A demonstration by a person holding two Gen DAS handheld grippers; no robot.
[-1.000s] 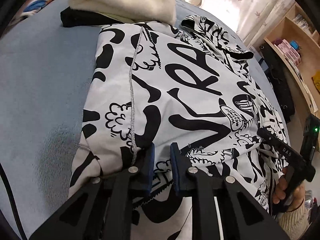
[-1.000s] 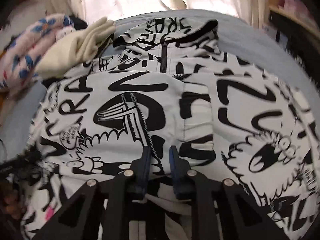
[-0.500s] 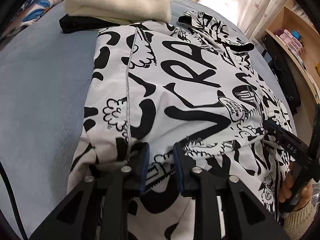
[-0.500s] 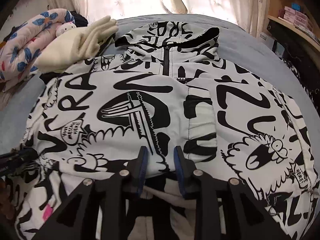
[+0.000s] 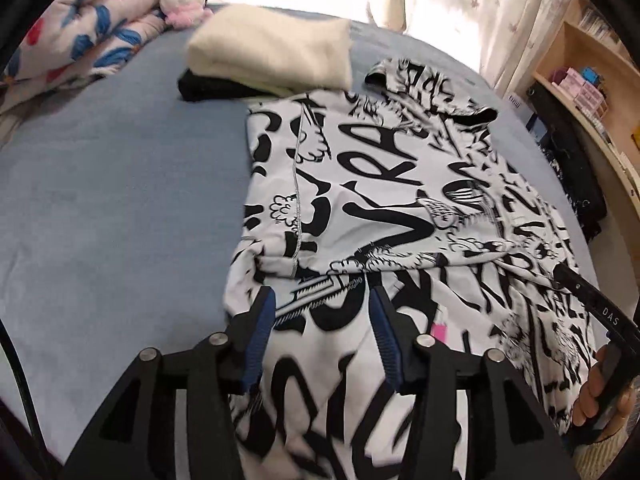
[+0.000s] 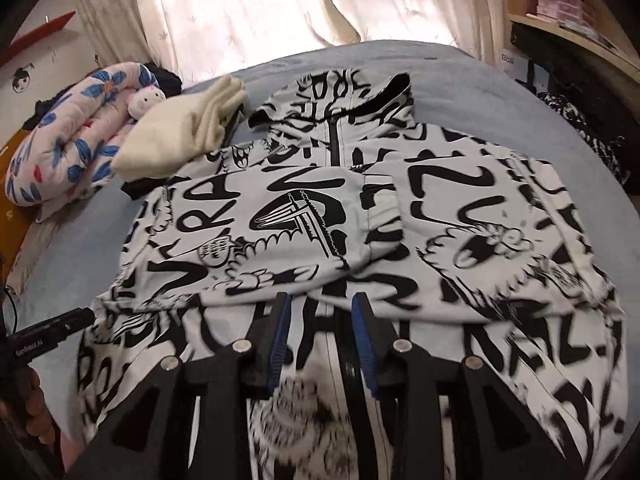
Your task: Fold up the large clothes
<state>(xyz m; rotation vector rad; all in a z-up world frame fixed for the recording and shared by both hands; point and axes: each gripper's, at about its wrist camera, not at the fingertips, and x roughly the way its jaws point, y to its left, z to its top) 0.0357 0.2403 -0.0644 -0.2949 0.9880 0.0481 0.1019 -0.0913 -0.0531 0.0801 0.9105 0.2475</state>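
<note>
The hoodie (image 6: 360, 208) lies flat on the blue bed (image 5: 120, 184), hood toward the curtains, a sleeve folded across its chest. The left claw (image 5: 322, 332) hangs just above the hem, its jaws opening with nothing pinched between them. The right claw (image 6: 320, 332) also stands apart, clear of the cloth. The hem nearest both cameras is blurred and hidden behind the claws. A cream garment (image 5: 272, 56) overlaps the hoodie's far corner, with something black under it that is hard to make out. The quilt (image 6: 76, 148) is cut off at the frame edge.
</note>
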